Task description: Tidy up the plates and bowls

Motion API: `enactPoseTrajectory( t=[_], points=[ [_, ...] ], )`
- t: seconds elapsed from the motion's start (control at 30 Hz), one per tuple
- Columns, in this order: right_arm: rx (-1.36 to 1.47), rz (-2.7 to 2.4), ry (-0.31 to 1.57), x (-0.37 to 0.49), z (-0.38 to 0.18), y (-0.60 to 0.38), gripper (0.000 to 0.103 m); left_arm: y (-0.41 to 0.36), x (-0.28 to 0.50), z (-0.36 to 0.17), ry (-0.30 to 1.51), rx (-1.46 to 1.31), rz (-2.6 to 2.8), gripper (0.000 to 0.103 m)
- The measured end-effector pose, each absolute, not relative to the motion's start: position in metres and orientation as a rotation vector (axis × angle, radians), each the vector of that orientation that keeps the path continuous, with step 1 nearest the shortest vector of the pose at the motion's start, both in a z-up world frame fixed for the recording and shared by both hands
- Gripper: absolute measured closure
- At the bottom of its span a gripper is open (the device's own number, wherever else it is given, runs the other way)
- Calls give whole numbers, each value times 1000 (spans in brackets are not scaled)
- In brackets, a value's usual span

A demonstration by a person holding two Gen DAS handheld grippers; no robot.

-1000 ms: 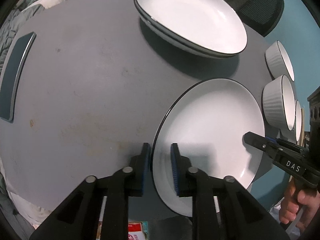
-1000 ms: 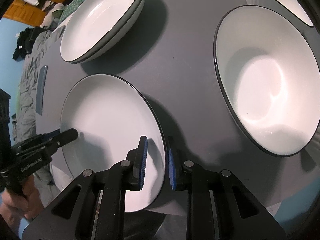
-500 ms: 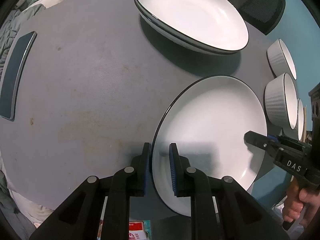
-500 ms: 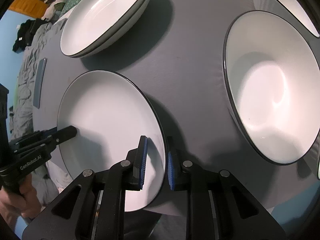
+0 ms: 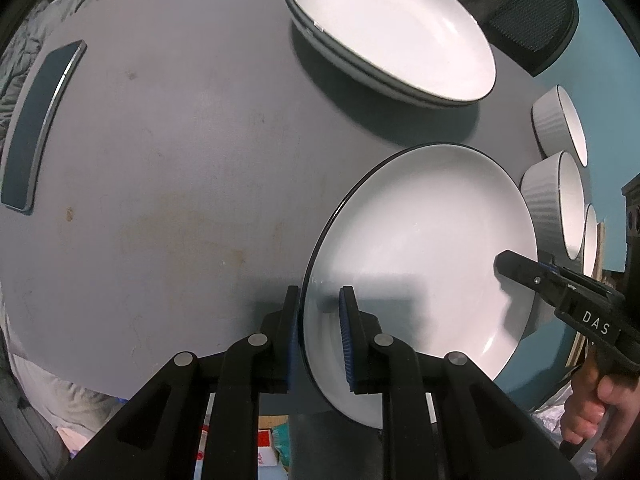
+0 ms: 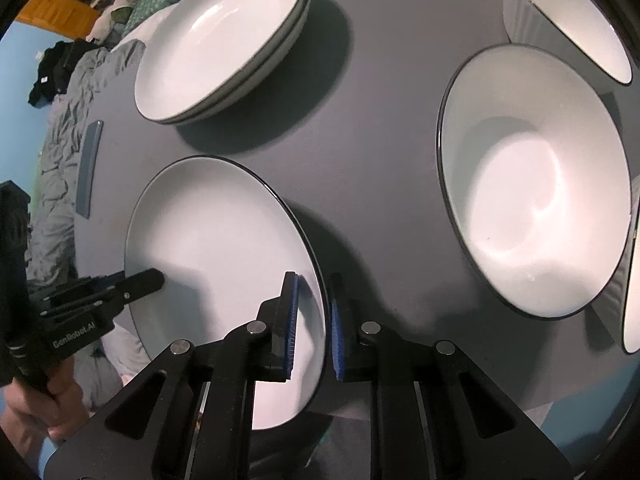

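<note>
A white plate with a dark rim is held above the grey table by both grippers. My left gripper is shut on its near-left rim. My right gripper is shut on the opposite rim of the same plate, and it also shows in the left wrist view. A stack of two matching plates sits at the far side, also in the right wrist view. Ribbed white bowls stand to the right; the nearest bowl is large in the right wrist view.
A dark flat phone-like slab lies near the table's left edge. A black mesh chair stands behind the table. Grey bedding lies beyond the left edge. Boxes lie on the floor below the near edge.
The held plate has risen and shifted slightly toward the far stack, carried by both grippers. Both grips are unchanged.
</note>
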State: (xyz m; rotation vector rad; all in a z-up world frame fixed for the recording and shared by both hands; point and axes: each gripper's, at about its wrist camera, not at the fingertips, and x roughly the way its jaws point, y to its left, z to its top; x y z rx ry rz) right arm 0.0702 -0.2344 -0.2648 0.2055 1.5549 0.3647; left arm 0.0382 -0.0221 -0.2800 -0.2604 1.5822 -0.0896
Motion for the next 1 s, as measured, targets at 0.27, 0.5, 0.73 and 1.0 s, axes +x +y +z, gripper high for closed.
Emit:
enactPoseTrajectory(
  t=[0.27,0.5,0.73,1.0],
  points=[
    [213,383,1522,85,-249,-235,89,-12,49,-261,1534,-265,-95,85],
    [204,396,1490,101,-236,-231,89,-10,69,-242,1496,-261,-91,85],
    [198,412,1472,130,-227,-222,90,-12,103,-227,1463,-243,-86,85],
    [175,427,1453,167,-222,-208,90,-13,153,-224,1436,-239,-62,85]
  ],
)
